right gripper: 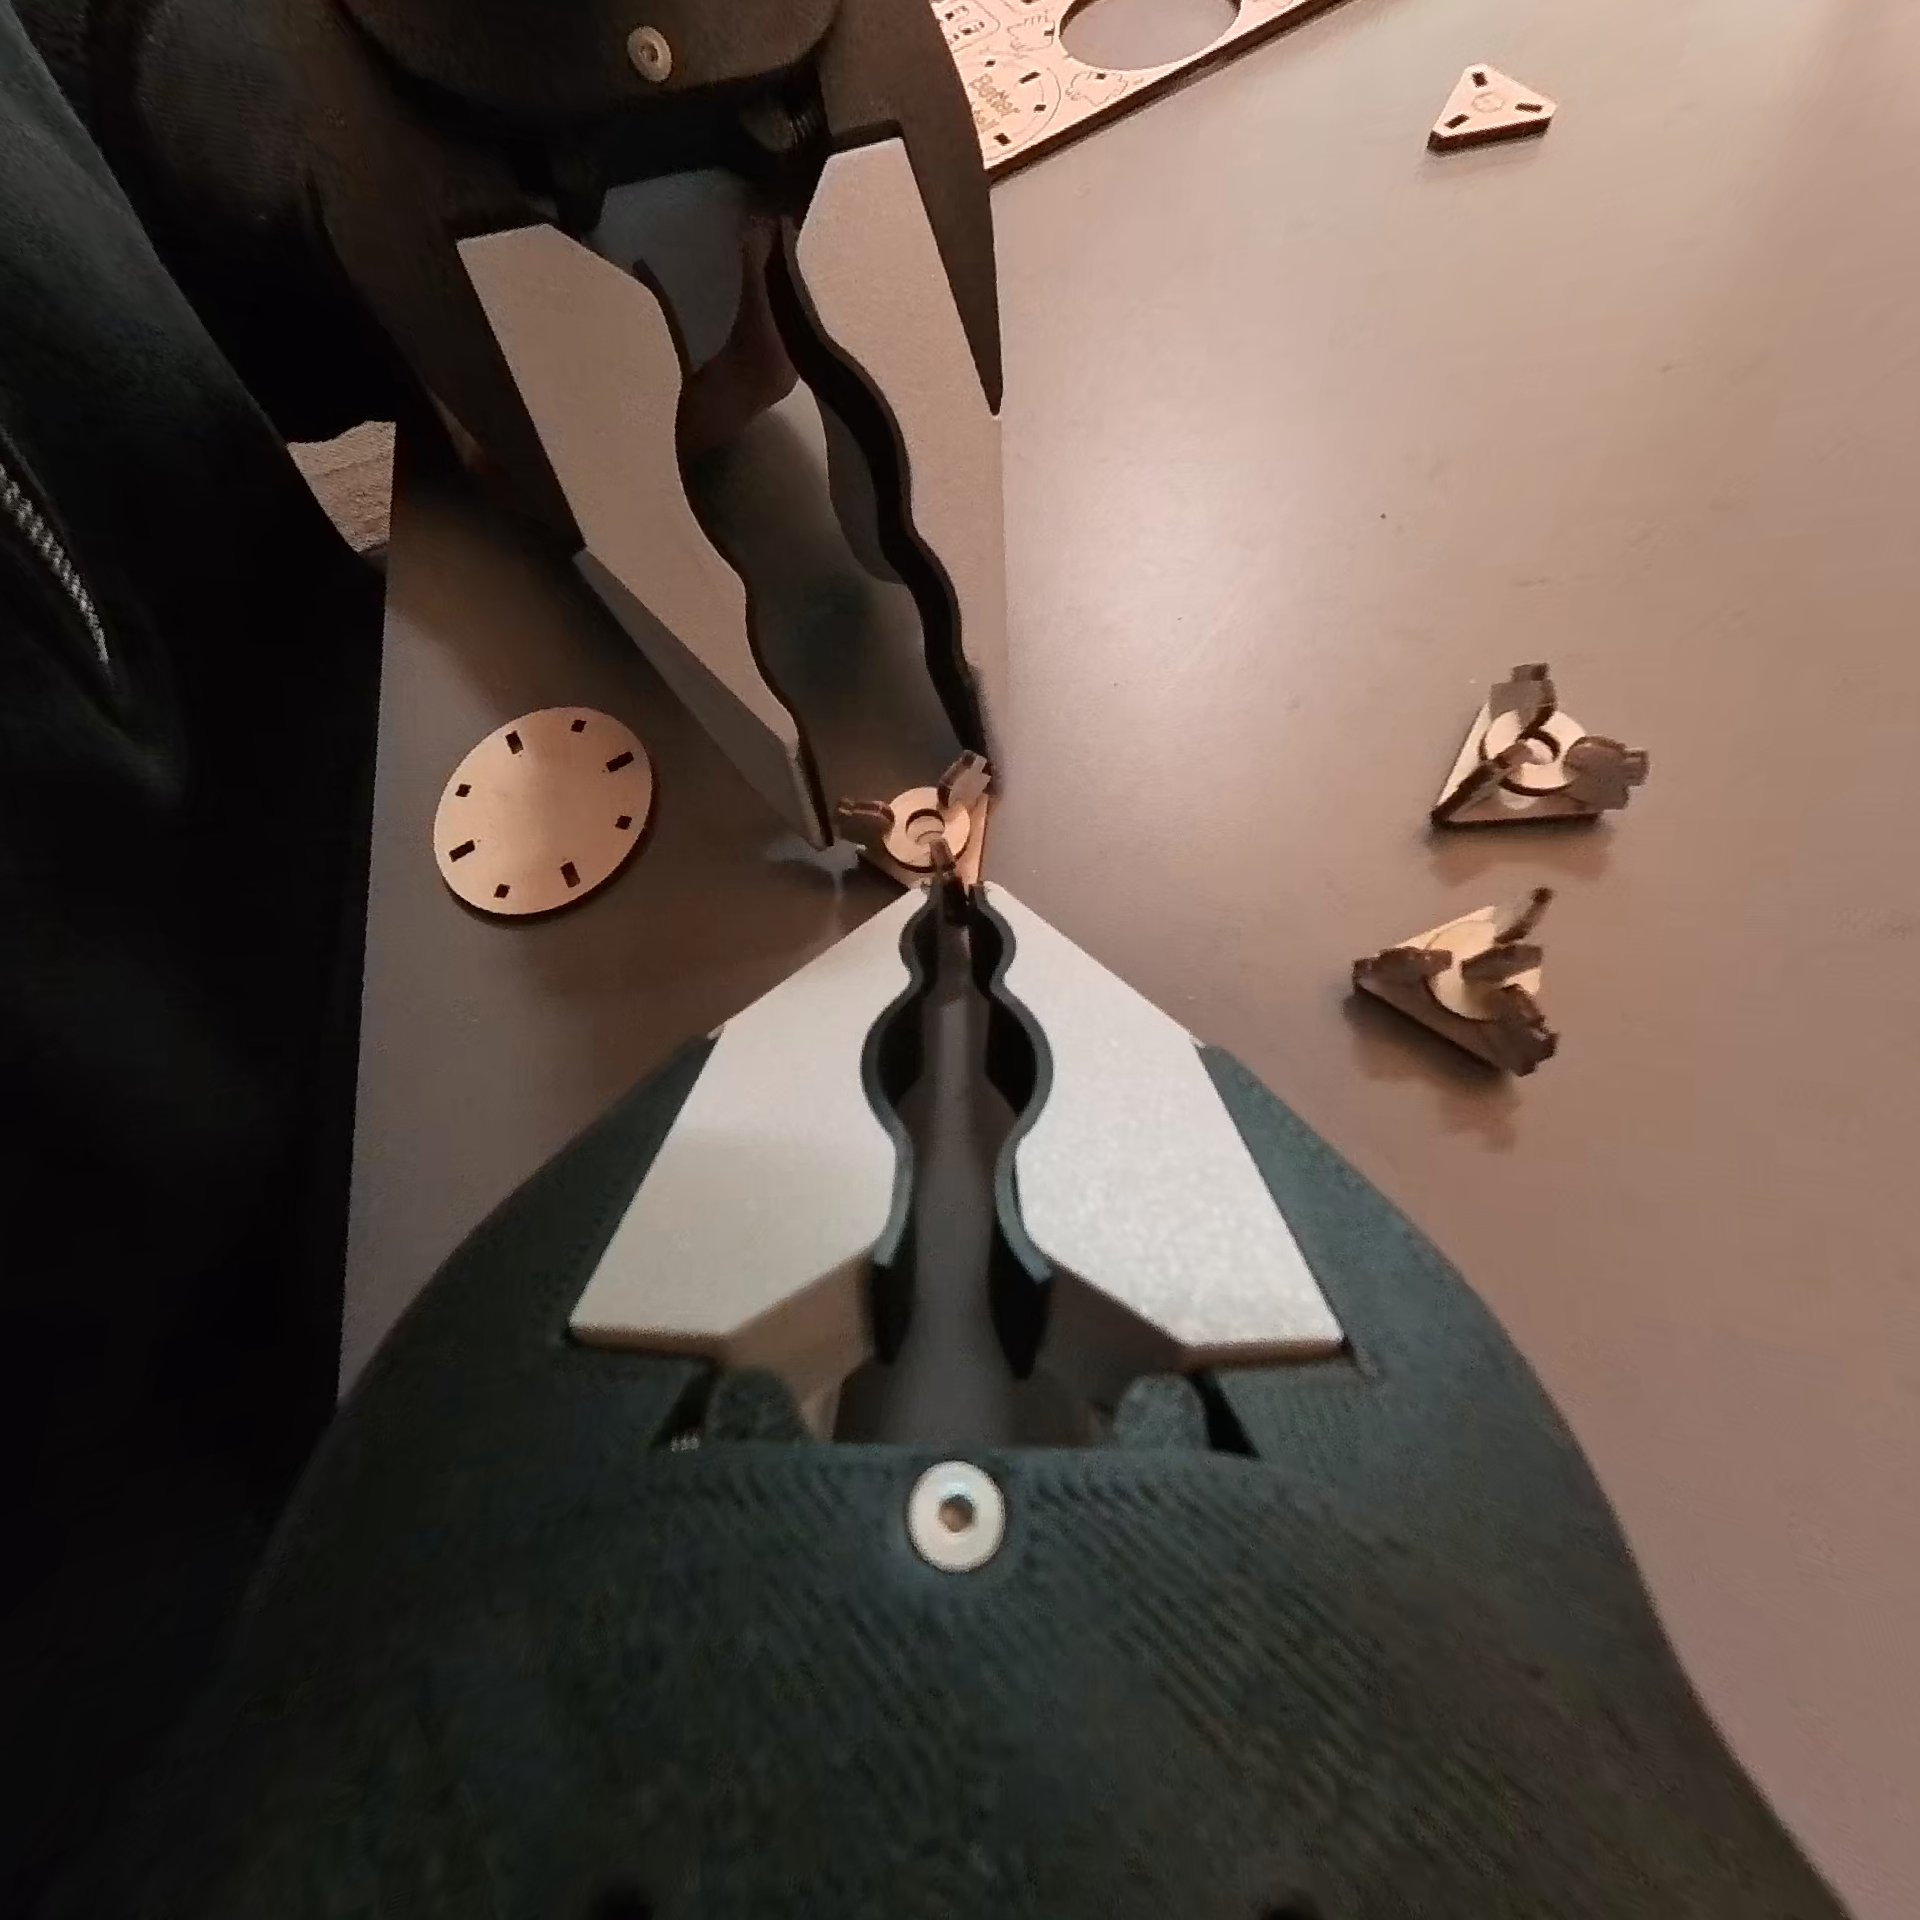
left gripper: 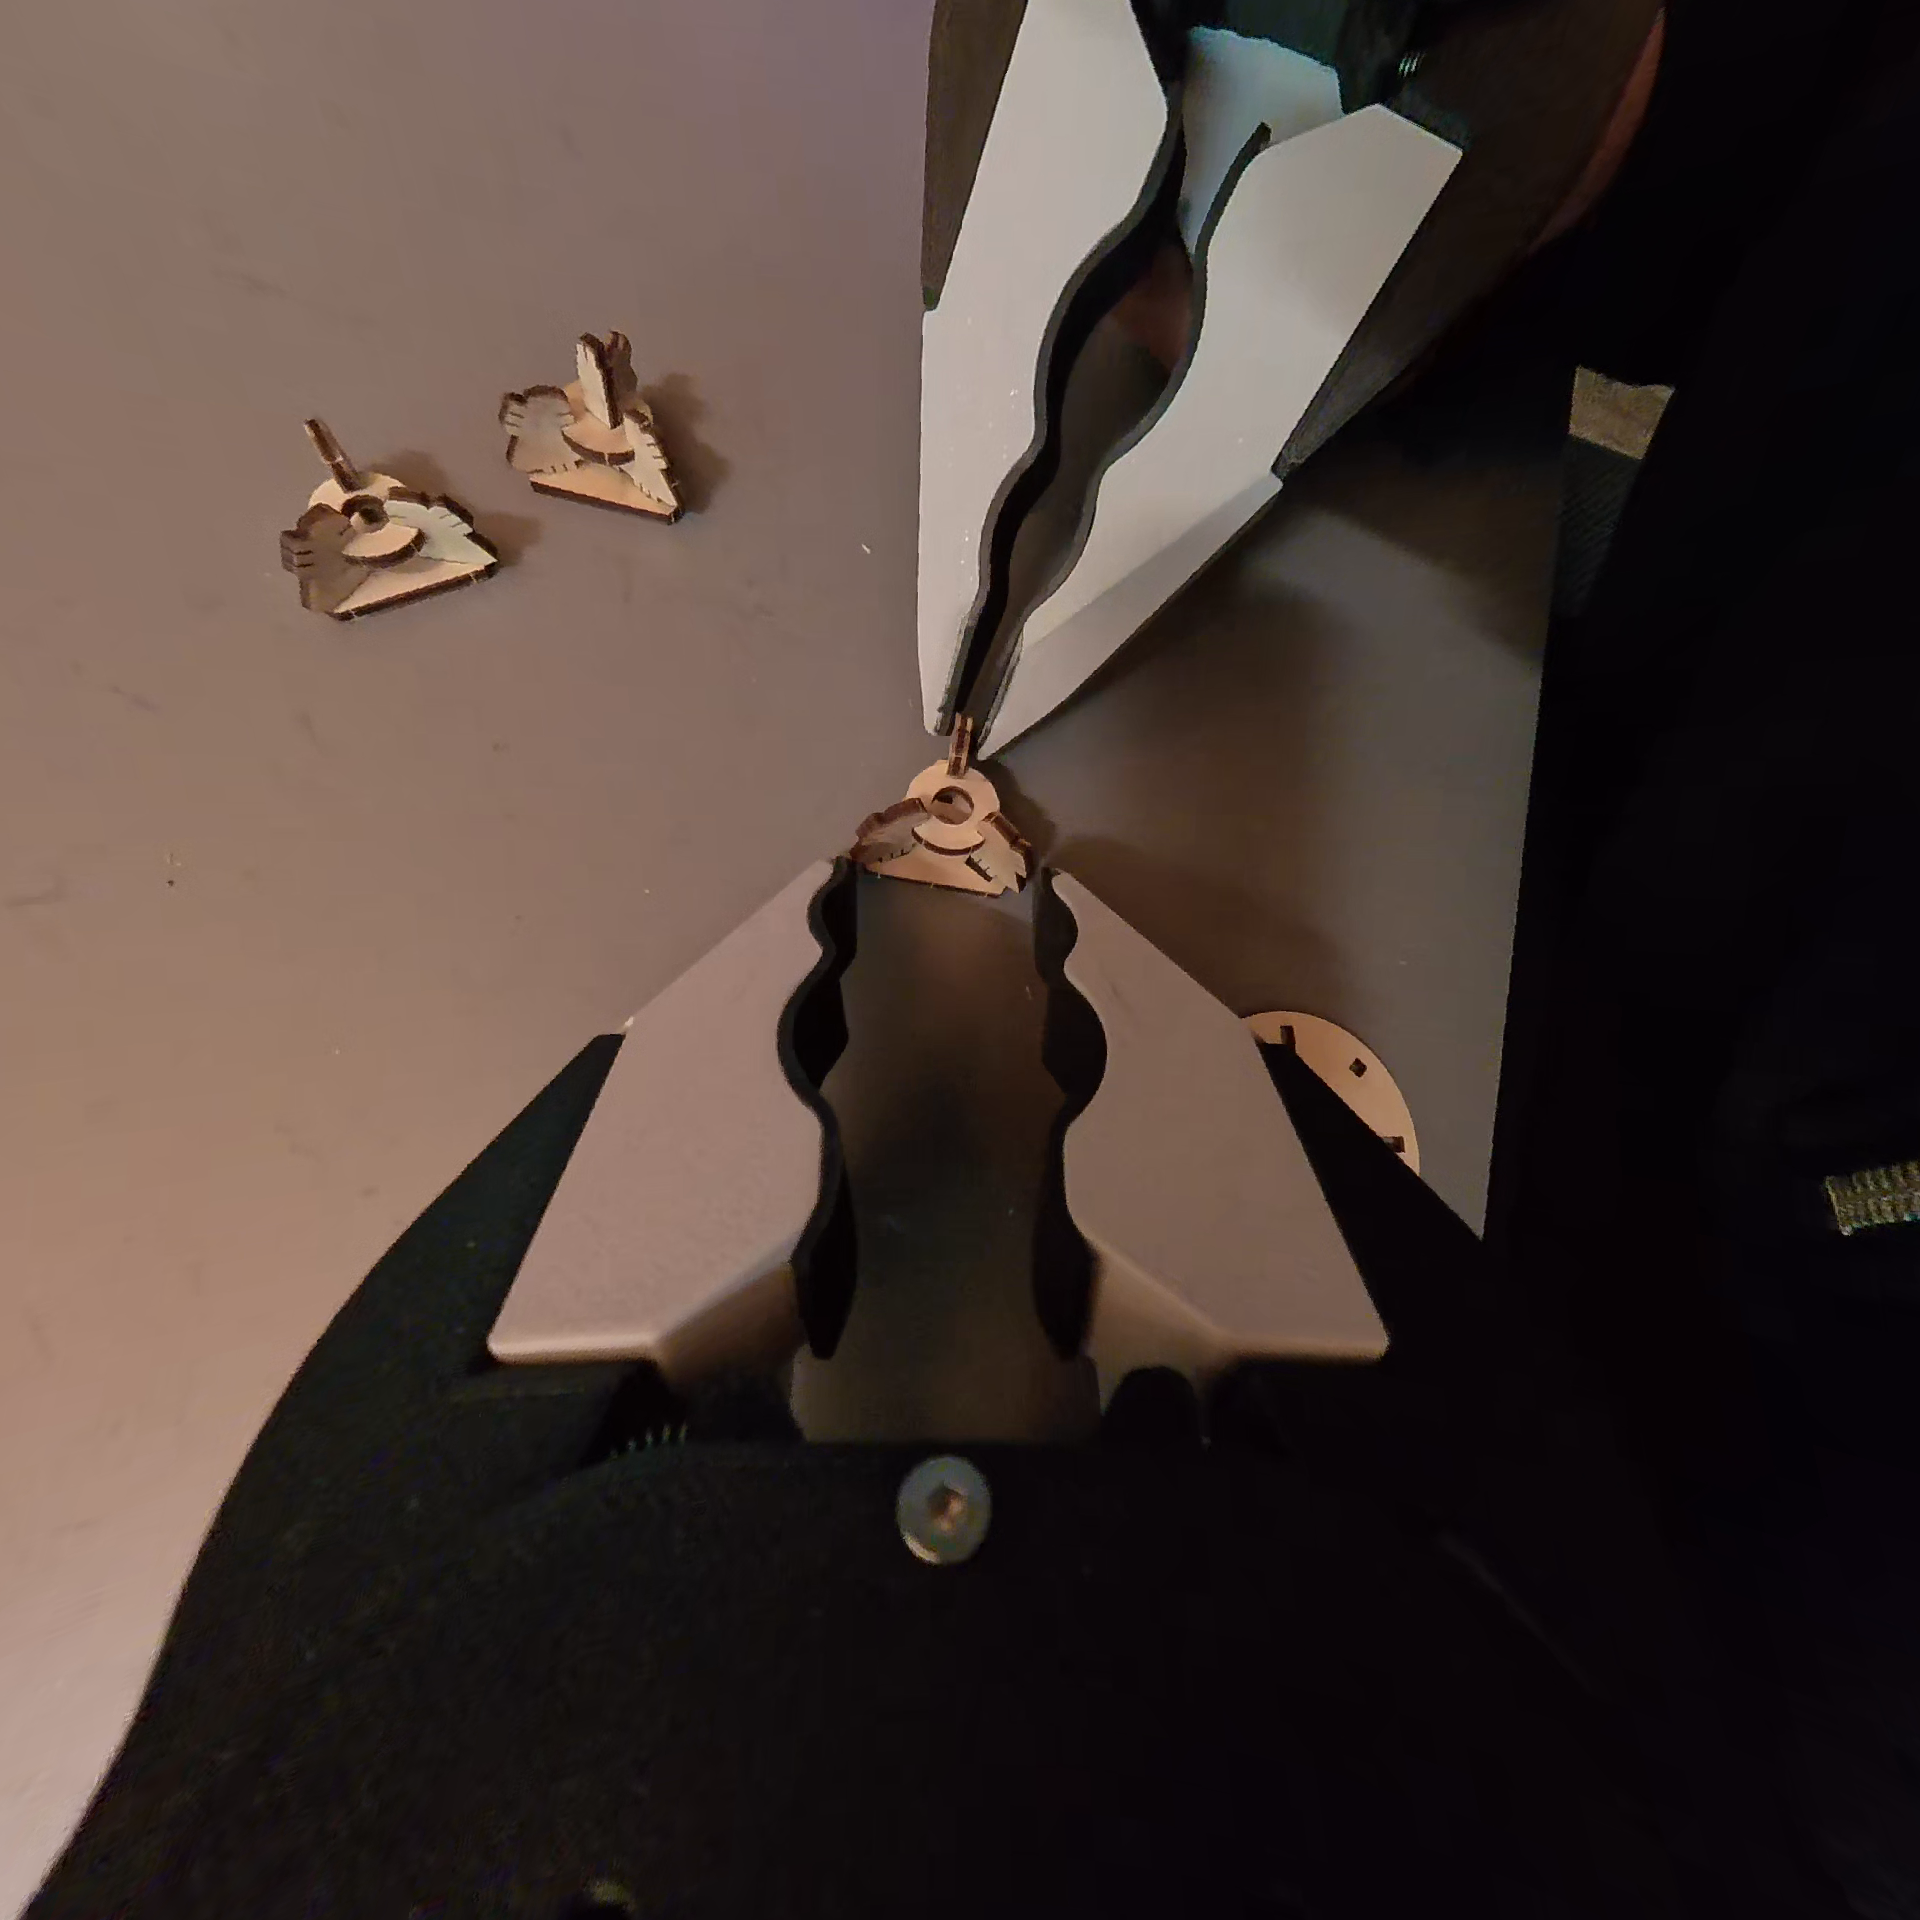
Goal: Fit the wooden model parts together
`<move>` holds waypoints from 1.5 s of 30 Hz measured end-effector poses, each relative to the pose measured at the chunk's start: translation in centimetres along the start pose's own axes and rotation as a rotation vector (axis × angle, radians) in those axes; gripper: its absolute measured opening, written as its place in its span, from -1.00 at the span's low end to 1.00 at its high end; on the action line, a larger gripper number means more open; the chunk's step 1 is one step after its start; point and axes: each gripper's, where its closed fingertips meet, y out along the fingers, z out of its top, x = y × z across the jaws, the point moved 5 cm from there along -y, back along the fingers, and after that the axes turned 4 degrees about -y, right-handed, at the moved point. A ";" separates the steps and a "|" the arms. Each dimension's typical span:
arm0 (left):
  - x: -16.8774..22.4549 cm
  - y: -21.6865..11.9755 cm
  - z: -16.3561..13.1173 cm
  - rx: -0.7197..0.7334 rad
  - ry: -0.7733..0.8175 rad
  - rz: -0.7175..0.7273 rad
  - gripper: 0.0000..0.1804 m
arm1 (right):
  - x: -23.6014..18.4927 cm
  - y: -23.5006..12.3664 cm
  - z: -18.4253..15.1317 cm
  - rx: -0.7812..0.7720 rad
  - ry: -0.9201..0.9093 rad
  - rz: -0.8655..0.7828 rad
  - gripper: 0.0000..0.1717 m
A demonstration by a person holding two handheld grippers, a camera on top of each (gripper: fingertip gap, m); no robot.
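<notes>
Small triangular wooden assembly (left gripper: 943, 844) lies flat on the grey table (left gripper: 416, 831), a thin wooden peg (left gripper: 961, 740) standing upright at its ring.

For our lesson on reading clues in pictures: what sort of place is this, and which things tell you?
Probably a hobby or craft workbench: a plain grey table strewn with small laser-cut wooden assemblies, a slotted wooden disc and a punched-out parts sheet.

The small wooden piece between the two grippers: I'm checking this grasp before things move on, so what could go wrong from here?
1. The right gripper pinches only the tip of a thin wooden peg; it could slip or snap.
2. The left gripper straddles the triangular wooden assembly by its thin edges, so it may twist or pop free.
3. It sits near the table edge; anything dropped could fall off.
</notes>
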 end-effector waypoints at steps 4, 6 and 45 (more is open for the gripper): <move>0.0 0.0 0.0 0.001 -0.007 -0.003 -0.63 | 0.0 0.0 0.0 -0.003 -0.006 0.005 -0.98; -0.1 0.0 0.0 0.001 -0.011 -0.006 -0.63 | 0.0 0.0 0.0 -0.003 -0.007 0.007 -0.98; -0.4 -0.4 -0.4 0.006 -0.038 0.014 -0.66 | 0.1 0.7 0.5 -0.016 -0.136 0.042 -0.99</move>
